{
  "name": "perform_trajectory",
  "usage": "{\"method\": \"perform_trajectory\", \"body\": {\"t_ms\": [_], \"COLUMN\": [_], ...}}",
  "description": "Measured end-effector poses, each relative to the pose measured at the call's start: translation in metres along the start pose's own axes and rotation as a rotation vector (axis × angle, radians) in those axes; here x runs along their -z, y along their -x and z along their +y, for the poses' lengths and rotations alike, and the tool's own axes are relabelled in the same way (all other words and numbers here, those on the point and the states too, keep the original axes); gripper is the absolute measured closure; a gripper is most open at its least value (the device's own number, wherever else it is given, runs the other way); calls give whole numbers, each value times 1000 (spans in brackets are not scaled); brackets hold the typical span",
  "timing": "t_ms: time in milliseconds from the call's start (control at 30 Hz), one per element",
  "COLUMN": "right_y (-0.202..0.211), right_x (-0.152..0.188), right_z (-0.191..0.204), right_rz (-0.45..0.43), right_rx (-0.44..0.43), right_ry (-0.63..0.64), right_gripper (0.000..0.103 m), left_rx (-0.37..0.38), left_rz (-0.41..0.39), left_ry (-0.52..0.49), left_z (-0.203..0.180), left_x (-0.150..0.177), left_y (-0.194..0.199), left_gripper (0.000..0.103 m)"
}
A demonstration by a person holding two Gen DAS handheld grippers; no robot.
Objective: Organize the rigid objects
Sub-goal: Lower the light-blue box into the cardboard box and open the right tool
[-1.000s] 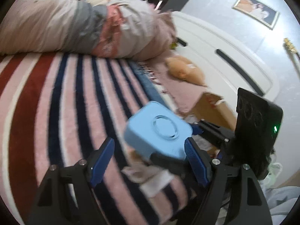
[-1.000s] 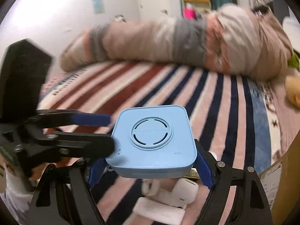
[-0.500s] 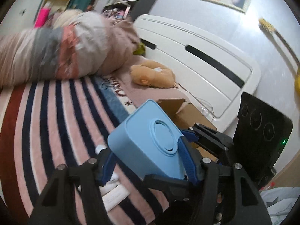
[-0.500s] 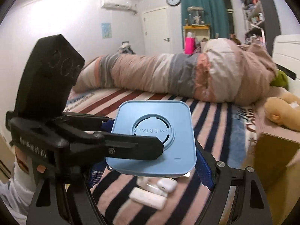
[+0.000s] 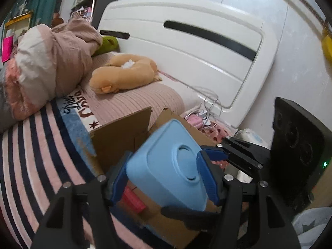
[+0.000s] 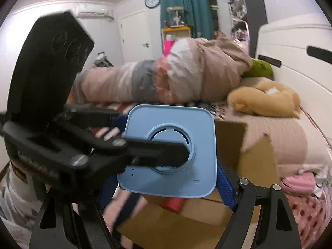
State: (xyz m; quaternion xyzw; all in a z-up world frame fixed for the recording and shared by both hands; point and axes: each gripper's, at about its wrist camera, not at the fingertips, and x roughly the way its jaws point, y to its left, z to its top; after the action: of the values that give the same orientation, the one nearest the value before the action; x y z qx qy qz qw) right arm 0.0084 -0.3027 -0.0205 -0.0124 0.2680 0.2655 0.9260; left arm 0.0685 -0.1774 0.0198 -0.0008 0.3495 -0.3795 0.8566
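A light blue square box with a round vent (image 5: 172, 166) (image 6: 172, 151) is held between both grippers above an open cardboard box (image 5: 124, 137) (image 6: 255, 157). My left gripper (image 5: 164, 178) is shut on the blue box, its blue pads on two opposite sides. My right gripper (image 6: 166, 188) is shut on the same box from the other two sides. A red object (image 6: 174, 204) lies inside the cardboard box, under the blue box.
The cardboard box stands on a striped bed cover (image 5: 31, 145). A tan plush toy (image 5: 124, 72) and a rolled quilt (image 5: 51, 58) lie on the bed by the white headboard (image 5: 197, 47). Pink items and white cables (image 5: 199, 118) lie beside the box.
Both grippers carried the blue box to the right, from above the striped cover and small white items to above the open cardboard box. The left gripper closed onto the box.
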Motion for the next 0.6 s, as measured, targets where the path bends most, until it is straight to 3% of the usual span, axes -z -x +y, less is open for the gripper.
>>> {"method": "perform_trajectory", "body": {"t_ms": [167, 400, 500, 600], "right_y": [-8, -31, -39, -41], "right_x": [10, 13, 11, 11], "right_z": [-31, -41, -38, -36], "right_rz": [65, 154, 186, 200], "right_rx": [43, 76, 107, 134], "right_ry": [-59, -58, -40, -31], "right_gripper": [25, 26, 25, 15], "left_rx": [-15, -8, -42, -45], "left_rz": [55, 122, 139, 124], "left_ry": [-54, -21, -19, 4], "left_z": [-8, 1, 4, 9], "left_x": [-5, -5, -3, 0], "left_y": [-31, -54, -59, -53], "left_gripper": [57, 57, 47, 38]}}
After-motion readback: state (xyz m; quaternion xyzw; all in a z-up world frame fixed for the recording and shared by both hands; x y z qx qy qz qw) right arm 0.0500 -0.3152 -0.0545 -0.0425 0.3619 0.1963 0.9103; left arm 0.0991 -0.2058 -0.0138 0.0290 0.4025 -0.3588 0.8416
